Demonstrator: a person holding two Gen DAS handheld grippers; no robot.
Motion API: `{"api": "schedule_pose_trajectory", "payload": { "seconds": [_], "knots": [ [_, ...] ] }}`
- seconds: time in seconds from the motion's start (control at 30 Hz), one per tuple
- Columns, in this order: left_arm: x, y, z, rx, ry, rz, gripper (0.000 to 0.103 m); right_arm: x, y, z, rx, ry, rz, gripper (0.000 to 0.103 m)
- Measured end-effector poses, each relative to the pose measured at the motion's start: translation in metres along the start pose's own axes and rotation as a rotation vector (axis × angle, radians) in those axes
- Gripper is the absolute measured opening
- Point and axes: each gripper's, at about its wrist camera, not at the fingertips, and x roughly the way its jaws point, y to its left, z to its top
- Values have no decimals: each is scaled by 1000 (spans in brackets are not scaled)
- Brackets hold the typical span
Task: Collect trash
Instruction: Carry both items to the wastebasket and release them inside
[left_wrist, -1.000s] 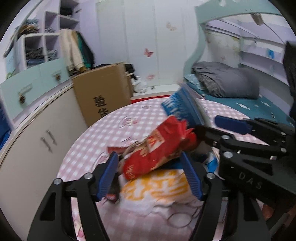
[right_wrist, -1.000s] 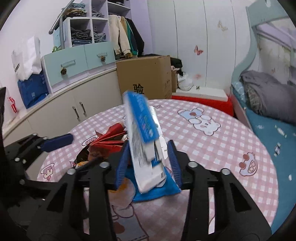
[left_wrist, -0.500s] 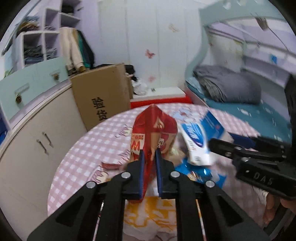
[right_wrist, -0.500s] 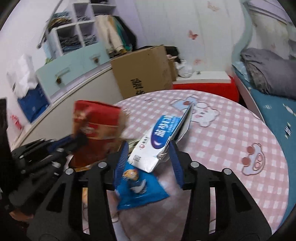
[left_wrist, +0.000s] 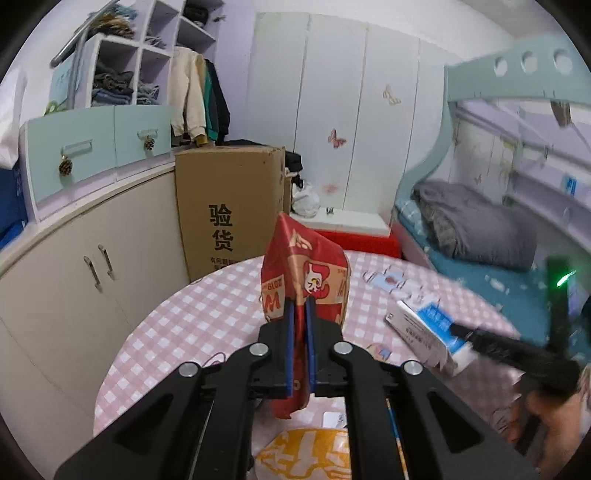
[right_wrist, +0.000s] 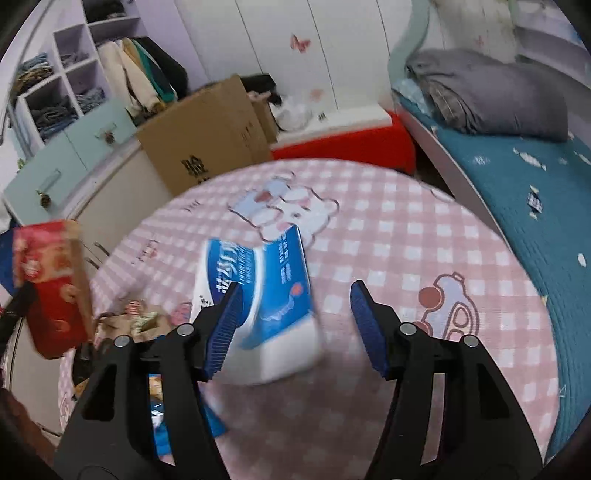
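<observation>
Trash split between both tongs: red snack bag (left_wrist: 304, 284) now clamped upright in left tongs (left_wrist: 300, 334), lifted off desk (right_wrist: 388, 236), where a second ago lay loose in pile. Right tongs (right_wrist: 295, 325) opening, blue-white box (right_wrist: 258, 291) dropping free between pads. Bag crinkly foil, creased; box stiff card, rectangular. Remaining wrappers (left_wrist: 306, 448) flat on checked cloth.

R gripper (right_wrist: 295, 314) jaws opening; blue/white box (right_wrist: 266, 299) between them, touching left pad, clear of right. Red bag (right_wrist: 51, 284) far left, off pink check table (right_wrist: 406, 240). Cardboard box (right_wrist: 207, 144) beyond.
</observation>
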Motion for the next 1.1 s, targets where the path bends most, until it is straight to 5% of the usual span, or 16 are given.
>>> {"api": "schedule_pose_trajectory", "payload": {
  "seconds": [0.1, 0.17, 0.23, 0.4, 0.73, 1.1],
  "knots": [
    [-7, 4, 5, -22, -22, -13, 5, 12, -2, -1, 8, 53, 41, 57],
    [-11, 7, 7, -26, -29, -1, 5, 11, 3, -1, -21, 57, 43, 30],
    [-14, 10, 8, -39, -30, -4, 5, 15, 10, -3, -55, 77, 31, 26],
    [-28, 21, 9, -59, -46, 11, 5, -17, 21, -3, -118, -48, 53, 6],
    [-87, 64, 4, -114, -97, 50, 5, -104, 93, -10, -248, -261, 122, 4],
    [-163, 188, -48, -239, -73, 221, 5, -124, 248, -91, -454, -188, 381, 4]
  ]
}}
